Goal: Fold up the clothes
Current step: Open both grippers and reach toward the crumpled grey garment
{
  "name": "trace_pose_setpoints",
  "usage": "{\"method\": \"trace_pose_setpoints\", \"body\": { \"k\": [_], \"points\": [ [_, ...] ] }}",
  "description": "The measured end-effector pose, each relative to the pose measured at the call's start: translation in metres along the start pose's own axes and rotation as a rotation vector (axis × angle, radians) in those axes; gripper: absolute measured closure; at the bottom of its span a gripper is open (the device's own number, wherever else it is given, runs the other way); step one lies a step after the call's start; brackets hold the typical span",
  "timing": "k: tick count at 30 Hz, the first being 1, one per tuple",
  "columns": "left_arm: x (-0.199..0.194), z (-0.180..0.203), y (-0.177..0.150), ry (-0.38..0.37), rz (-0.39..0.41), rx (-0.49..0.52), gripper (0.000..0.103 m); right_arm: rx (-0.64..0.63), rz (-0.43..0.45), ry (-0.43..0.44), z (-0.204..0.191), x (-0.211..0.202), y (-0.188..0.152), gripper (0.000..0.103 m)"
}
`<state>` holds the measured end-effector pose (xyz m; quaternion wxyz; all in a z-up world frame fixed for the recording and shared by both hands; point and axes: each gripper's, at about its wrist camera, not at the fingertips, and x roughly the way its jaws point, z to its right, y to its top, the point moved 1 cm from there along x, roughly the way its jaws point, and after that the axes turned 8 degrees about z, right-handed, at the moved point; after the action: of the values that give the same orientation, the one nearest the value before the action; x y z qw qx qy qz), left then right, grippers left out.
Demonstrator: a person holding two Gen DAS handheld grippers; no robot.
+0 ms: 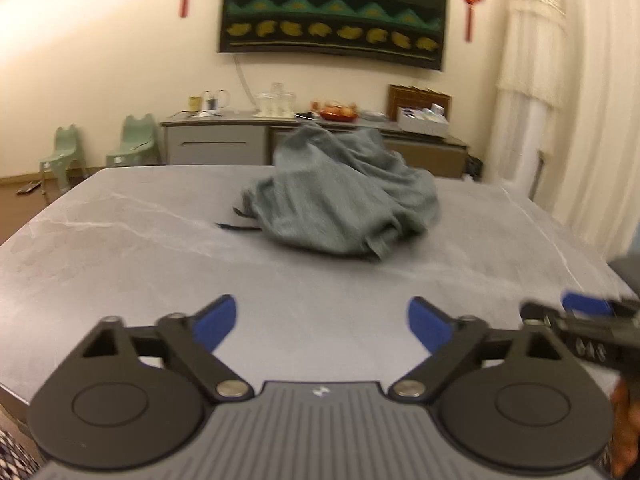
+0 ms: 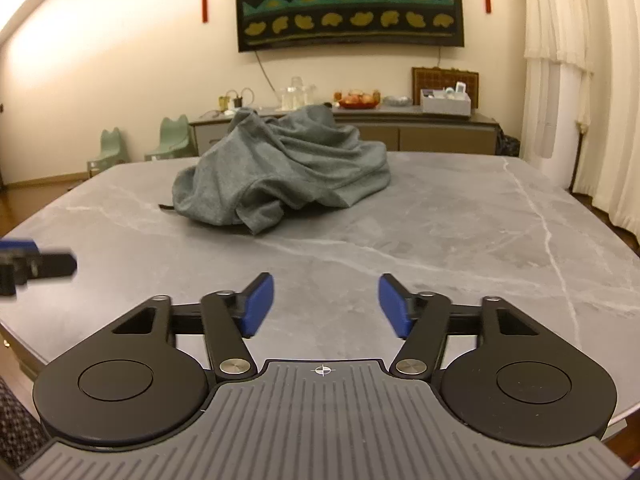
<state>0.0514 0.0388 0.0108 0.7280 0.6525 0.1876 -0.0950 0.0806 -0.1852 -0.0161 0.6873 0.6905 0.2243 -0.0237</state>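
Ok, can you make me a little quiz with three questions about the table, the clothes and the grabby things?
1. Where is the crumpled grey-green garment?
A. on the grey marble table
B. on a green chair
C. in a gripper

2. What colour are the gripper finger pads?
A. red
B. blue
C. yellow

3. What state is the garment in?
A. neatly folded
B. hanging up
C. a rumpled heap

Answers:
1 A, it lies on the tabletop, beyond both grippers.
2 B, the pads on the left gripper and right gripper are blue.
3 C, it is bunched up with no neat folds; both grippers are open and empty.
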Motion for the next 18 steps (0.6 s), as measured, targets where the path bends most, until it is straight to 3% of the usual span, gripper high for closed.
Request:
{"method": "trace_pose_setpoints", "body": {
  "k": [4,9,14,18],
  "points": [
    [0.03,-0.012,0.02,0.008,-0.008,-0.024,0.003,-0.016,0.019,0.01,-0.006,0.014,0.009,0.014],
    [0.081,-0.022,0.04,0.006,-0.057,0.009,0.002,0.102,-0.064,0.013,-0.005,0.055,0.009,0.015],
    [0.141,-0.035,0.056,-0.006,-0.089,0.02,0.002,0.087,-0.093,0.021,-0.022,0.092,0.018,0.015],
    [0.185,-0.056,0.048,0.003,-0.105,-0.009,0.002,0.069,-0.106,0.008,-0.034,0.14,0.04,0.015]
  ]
}}
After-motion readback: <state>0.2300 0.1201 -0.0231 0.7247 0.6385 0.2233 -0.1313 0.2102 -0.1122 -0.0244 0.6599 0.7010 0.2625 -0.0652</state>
